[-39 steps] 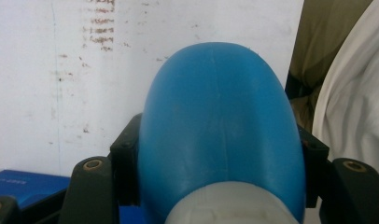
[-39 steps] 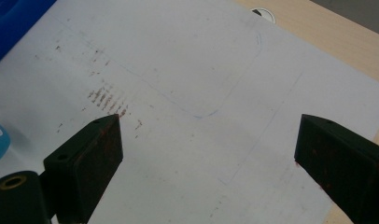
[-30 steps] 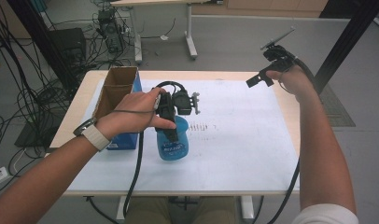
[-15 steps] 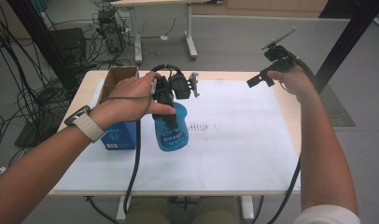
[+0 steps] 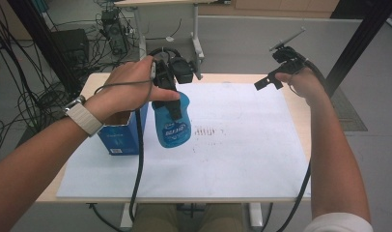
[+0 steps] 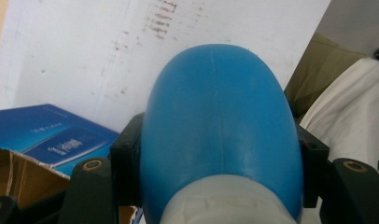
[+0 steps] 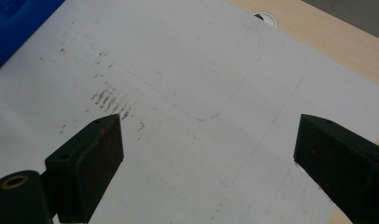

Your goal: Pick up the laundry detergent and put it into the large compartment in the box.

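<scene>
Your left gripper pinched the blue bottle firmly; your right gripper hung spread — lowering it level suited best

the bottle is bright blue with a white cap. the box at its 9 o'clock is dark blue. the paper is white with little red-brown marks.

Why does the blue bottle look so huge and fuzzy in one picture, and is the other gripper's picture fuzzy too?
In the left gripper view the bottle sits right at the lens between the jaws, so it looks big and soft; in the high view it looks small and sharper; in the right gripper view the paper is clear, the near jaws slightly blurred.
</scene>
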`<state>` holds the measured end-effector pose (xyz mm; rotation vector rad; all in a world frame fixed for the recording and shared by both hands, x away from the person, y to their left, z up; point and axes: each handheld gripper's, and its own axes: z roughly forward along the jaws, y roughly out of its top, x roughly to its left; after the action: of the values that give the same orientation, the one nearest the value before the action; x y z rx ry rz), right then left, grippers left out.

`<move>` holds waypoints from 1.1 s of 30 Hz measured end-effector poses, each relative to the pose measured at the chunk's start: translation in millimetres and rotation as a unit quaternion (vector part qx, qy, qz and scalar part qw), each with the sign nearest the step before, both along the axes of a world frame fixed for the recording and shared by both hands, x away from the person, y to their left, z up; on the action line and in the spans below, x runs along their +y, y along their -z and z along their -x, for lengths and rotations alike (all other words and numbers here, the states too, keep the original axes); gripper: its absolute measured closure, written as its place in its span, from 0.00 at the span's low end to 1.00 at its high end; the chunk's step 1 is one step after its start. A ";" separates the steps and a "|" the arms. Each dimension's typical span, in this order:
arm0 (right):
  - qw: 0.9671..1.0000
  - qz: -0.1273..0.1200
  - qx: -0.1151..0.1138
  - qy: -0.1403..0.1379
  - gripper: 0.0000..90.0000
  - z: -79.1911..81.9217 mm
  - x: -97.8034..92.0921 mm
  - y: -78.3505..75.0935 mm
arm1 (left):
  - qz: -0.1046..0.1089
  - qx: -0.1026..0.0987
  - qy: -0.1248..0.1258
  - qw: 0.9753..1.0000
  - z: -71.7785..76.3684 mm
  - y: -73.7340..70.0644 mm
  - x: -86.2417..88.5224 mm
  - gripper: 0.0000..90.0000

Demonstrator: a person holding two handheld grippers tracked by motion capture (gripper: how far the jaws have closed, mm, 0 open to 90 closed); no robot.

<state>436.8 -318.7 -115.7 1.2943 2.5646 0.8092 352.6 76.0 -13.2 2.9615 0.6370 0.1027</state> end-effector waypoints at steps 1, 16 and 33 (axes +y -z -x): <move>1.000 -0.001 -0.001 -0.001 0.09 0.0 0.3 -0.3 | 0.001 0.001 -0.006 1.000 0.2 -1.5 0.2 0.42; 1.000 -0.002 -0.009 -0.006 0.09 2.9 3.9 -2.5 | 0.003 -0.003 -0.082 0.997 -1.5 -26.7 10.2 0.42; 1.000 -0.012 -0.014 -0.010 0.09 3.7 7.3 -0.3 | -0.007 -0.007 -0.174 0.985 -14.0 -52.0 23.8 0.42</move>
<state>433.2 -311.4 -115.4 1.2567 2.5567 0.8570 366.6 99.8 38.8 2.8260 1.1489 0.1550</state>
